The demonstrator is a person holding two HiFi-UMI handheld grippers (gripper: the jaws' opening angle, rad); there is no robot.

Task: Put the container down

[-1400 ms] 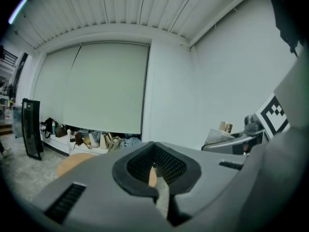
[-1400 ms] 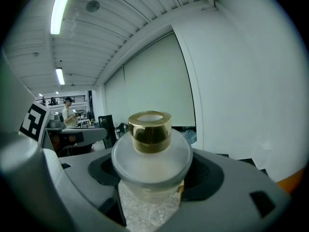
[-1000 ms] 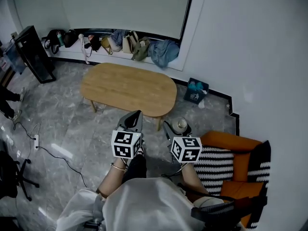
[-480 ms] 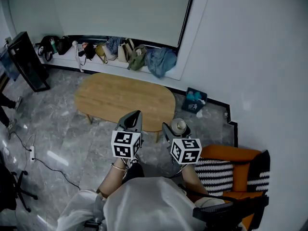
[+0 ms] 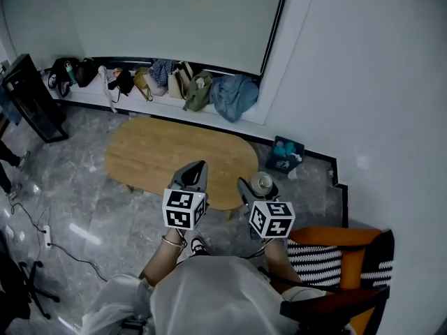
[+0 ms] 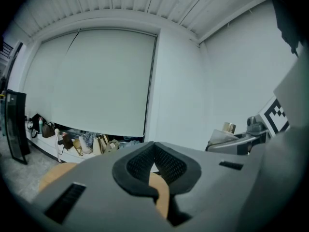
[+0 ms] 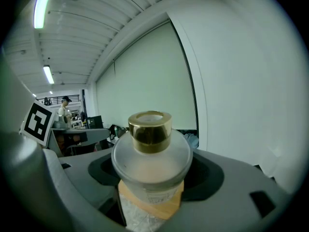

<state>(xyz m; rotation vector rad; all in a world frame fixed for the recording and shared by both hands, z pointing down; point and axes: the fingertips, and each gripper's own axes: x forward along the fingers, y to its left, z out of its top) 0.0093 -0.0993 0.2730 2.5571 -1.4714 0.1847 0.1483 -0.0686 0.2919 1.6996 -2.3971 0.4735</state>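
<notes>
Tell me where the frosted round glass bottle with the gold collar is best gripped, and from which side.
Grip the frosted round glass bottle across its wide body, below the shoulder, coming in level from the side, as the right gripper holds it. It stands upright, so side jaws keep it level for setting down. The gold collar is narrow and glossy, likely slippery.

Grey marble floor (image 5: 77, 201), white walls (image 5: 363, 82) and a drawn blind (image 5: 174, 19) are shown; an oval wooden bench (image 5: 160, 155) lies just beyond the left gripper (image 5: 195, 169), an orange chair (image 5: 349, 239) beside the right gripper (image 5: 257, 188).
</notes>
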